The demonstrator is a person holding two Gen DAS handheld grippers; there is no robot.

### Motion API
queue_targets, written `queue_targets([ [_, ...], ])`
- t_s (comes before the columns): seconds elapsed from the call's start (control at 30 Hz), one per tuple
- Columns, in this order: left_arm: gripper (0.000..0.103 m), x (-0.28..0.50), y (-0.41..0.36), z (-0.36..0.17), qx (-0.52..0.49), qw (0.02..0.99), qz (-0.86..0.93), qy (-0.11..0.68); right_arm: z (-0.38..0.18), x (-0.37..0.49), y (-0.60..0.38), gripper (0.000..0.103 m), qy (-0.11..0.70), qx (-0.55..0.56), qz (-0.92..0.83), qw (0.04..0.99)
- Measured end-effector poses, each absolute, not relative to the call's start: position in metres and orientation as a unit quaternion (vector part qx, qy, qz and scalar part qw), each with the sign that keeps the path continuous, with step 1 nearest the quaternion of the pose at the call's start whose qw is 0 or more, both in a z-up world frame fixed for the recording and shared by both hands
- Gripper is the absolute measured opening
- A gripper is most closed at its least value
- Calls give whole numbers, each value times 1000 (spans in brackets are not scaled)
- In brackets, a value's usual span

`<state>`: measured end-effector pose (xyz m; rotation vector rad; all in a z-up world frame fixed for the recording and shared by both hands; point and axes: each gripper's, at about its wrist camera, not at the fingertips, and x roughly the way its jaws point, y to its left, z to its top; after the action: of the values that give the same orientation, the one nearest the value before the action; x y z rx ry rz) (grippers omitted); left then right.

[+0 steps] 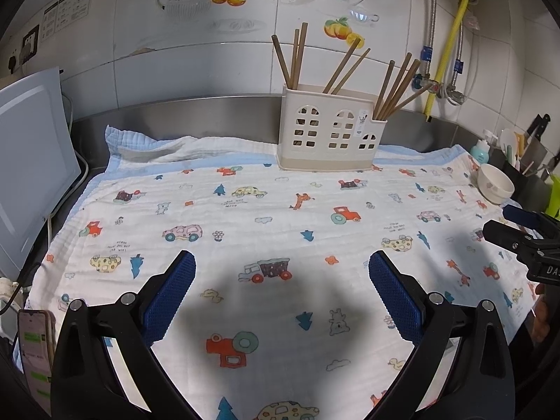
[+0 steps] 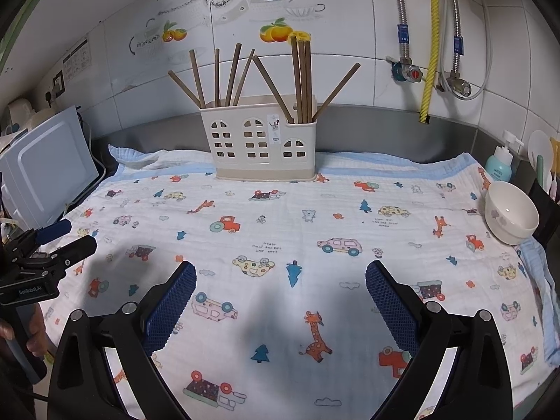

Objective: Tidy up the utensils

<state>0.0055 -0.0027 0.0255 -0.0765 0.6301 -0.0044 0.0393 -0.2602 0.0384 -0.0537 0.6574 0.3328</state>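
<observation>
A cream utensil holder (image 1: 329,129) (image 2: 264,140) shaped like a house stands at the back of the patterned cloth (image 1: 280,231) (image 2: 280,231). Several brown chopsticks (image 1: 397,87) (image 2: 301,80) stick up from its compartments, leaning apart. My left gripper (image 1: 281,273) hovers open over the cloth's near middle, with nothing between its blue pads. My right gripper (image 2: 280,280) is open too, also holding nothing. Each gripper shows at the edge of the other's view: the right one (image 1: 500,222) and the left one (image 2: 71,236).
A white bowl (image 1: 495,183) (image 2: 511,211) sits at the cloth's right edge, beside a bottle (image 2: 500,164) and a rack of kitchen tools. A white appliance (image 1: 31,161) (image 2: 49,164) stands at left. A phone (image 1: 36,343) lies near left. Pipes and valves (image 2: 413,73) hang on the tiled wall.
</observation>
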Motion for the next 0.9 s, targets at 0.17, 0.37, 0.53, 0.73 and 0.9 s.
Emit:
queue_targets([
  [0.17,98,8,0,22,-40,948,-2,315,37,40,-261,94,324,-28,163,932],
  [0.37,98,8,0,21,-39,948,-1,317,37,41,-259,94,324,-33,164,931],
  [0.53,98,9,0,20,-39,947,-1,318,37,41,-260,94,324,-32,164,931],
  [0.73,98,10,0,19,-37,947,-3,319,37,41,-260,94,324,-33,164,931],
  [0.9,98,10,-1,19,-37,947,-5,319,37,41,-260,94,324,-33,163,931],
])
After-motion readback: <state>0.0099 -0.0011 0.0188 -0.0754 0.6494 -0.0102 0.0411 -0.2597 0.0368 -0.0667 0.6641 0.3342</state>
